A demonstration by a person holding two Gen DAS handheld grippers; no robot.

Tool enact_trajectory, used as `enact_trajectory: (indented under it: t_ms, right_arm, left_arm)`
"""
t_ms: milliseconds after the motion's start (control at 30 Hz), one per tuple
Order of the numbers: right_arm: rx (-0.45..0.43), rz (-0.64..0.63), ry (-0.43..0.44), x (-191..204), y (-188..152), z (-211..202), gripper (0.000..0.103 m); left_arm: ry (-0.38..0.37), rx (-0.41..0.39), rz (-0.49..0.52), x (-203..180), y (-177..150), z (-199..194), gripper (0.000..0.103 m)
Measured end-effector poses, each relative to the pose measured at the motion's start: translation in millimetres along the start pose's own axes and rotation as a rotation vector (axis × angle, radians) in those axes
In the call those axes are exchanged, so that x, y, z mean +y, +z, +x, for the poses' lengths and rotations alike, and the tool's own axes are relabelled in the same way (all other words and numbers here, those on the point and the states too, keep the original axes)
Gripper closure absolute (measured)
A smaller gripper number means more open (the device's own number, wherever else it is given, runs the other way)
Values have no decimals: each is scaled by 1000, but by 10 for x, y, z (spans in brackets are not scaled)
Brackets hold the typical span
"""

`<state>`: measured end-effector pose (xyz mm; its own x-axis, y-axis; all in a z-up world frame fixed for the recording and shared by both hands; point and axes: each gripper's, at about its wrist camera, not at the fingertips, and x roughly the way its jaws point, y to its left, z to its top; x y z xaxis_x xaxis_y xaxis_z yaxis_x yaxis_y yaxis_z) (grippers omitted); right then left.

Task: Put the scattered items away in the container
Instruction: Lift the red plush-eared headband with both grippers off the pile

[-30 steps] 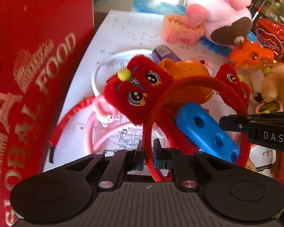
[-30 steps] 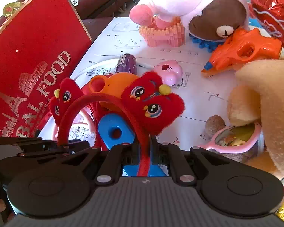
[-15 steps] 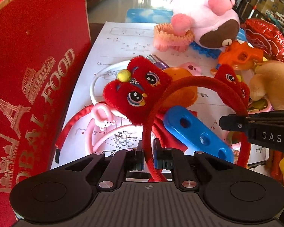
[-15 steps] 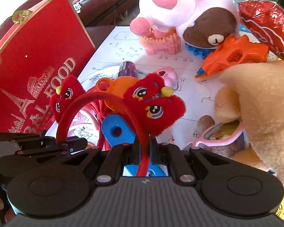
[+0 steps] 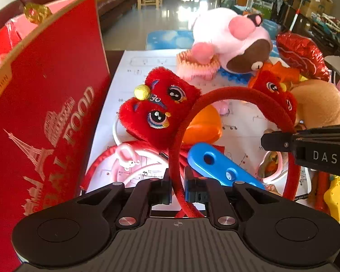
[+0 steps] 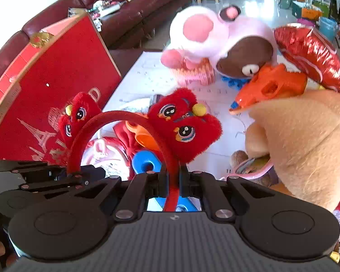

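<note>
A red plush headband [image 5: 226,93] with two red lion heads is held up above the table by both grippers. My left gripper [image 5: 177,188] is shut on its left end. My right gripper [image 6: 171,181] is shut on its right end; it also shows in the left wrist view [image 5: 283,144]. The headband arches between them in the right wrist view [image 6: 115,115]. The red box [image 5: 45,117] marked "FOOD" stands open at the left, its rim about level with the headband, and also shows in the right wrist view [image 6: 45,86].
On the white paper sheet [image 5: 129,72] lie a blue plastic bar [image 5: 217,165], an orange cup [image 5: 204,124], pink headbands [image 5: 124,158], a pink-and-brown plush [image 5: 233,40], an orange toy gun [image 6: 269,88], a red foil balloon [image 6: 310,54] and a tan plush [image 6: 306,140].
Both grippers have lifted the red headband higher off the table. The box's top rim has come into view at the left.
</note>
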<state>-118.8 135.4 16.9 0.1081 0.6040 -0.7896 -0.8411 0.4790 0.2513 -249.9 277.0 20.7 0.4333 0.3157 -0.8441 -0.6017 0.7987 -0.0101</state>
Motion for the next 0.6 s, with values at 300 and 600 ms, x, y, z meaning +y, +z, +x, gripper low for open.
enact_trajectory:
  t_ms: [300, 600]
  right_arm:
    - [-37, -36, -8, 88, 24, -129, 93]
    - [-55, -55, -17, 128, 53, -209, 93]
  left_arm:
    - [9, -25, 1, 16, 5, -137, 98]
    - [1, -41, 9, 16, 37, -215, 98]
